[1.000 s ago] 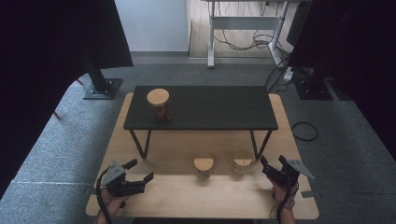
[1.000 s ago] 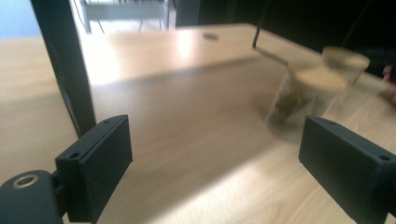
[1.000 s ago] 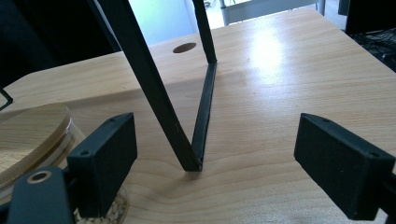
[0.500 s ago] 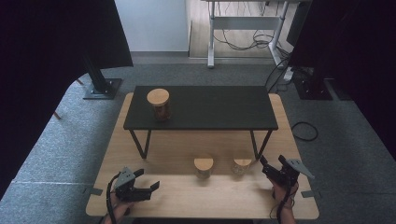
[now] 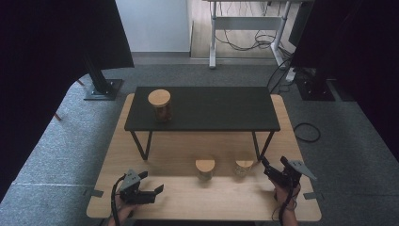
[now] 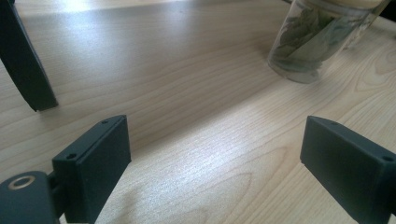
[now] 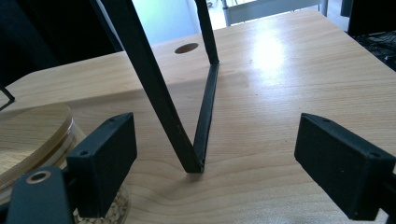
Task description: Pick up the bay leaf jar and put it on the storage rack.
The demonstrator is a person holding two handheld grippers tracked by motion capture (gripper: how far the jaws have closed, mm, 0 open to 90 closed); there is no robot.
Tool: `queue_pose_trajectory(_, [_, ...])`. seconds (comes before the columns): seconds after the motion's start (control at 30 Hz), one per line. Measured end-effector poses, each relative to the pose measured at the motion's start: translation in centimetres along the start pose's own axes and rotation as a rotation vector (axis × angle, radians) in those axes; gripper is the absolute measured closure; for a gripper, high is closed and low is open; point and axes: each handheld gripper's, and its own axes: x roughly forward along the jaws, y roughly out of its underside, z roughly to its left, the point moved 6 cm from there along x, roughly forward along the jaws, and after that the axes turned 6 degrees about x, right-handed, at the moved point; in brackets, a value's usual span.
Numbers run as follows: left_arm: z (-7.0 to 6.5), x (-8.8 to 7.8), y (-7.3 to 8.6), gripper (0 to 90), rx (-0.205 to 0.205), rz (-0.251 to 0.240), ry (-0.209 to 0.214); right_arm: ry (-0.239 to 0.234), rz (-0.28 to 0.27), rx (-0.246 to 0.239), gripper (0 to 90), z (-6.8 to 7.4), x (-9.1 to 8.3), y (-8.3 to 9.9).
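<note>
My left gripper (image 5: 157,193) lies low over the front left of the wooden table (image 5: 188,146), pointing right. Its jaws have just been opening and stand open with nothing between them (image 6: 219,154). Ahead of it is a glass jar of dried leaves (image 6: 317,42), the middle jar (image 5: 205,168) with a wooden lid. My right gripper (image 5: 270,165) is at the front right, open and empty (image 7: 215,158). Just to its left stands a second wood-lidded jar (image 5: 244,167) holding pale grains (image 7: 32,135). A third jar (image 5: 160,104) stands on the black shelf (image 5: 211,110).
The black shelf stands on thin V-shaped legs (image 7: 196,130); one leg foot is right ahead of my right gripper, another (image 6: 23,70) is left of my left gripper. Grey carpet surrounds the table, with stands and cables behind.
My left gripper has sunk and shifted right, toward the table's front edge, with its jaws a little wider. The right gripper and the jars have kept still.
</note>
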Motion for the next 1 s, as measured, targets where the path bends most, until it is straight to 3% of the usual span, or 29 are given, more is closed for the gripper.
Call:
queue_pose_trajectory(0.37, [0.9, 0.0, 0.1, 8.0, -0.045, -0.012, 0.01, -0.063, 0.026, -0.025, 12.6, 1.0, -0.8, 0.2])
queue_pose_trajectory(0.53, [0.9, 0.1, 0.1, 8.1, -0.06, -0.013, 0.019, -0.152, -0.007, -0.008, 12.8, 2.1, -2.7, -0.7])
queue_pose_trajectory(1.0, [1.2, 0.3, 0.1, 8.2, -0.074, -0.008, 0.027, -0.361, -0.01, -0.069, 11.1, 5.5, -6.2, -1.0])
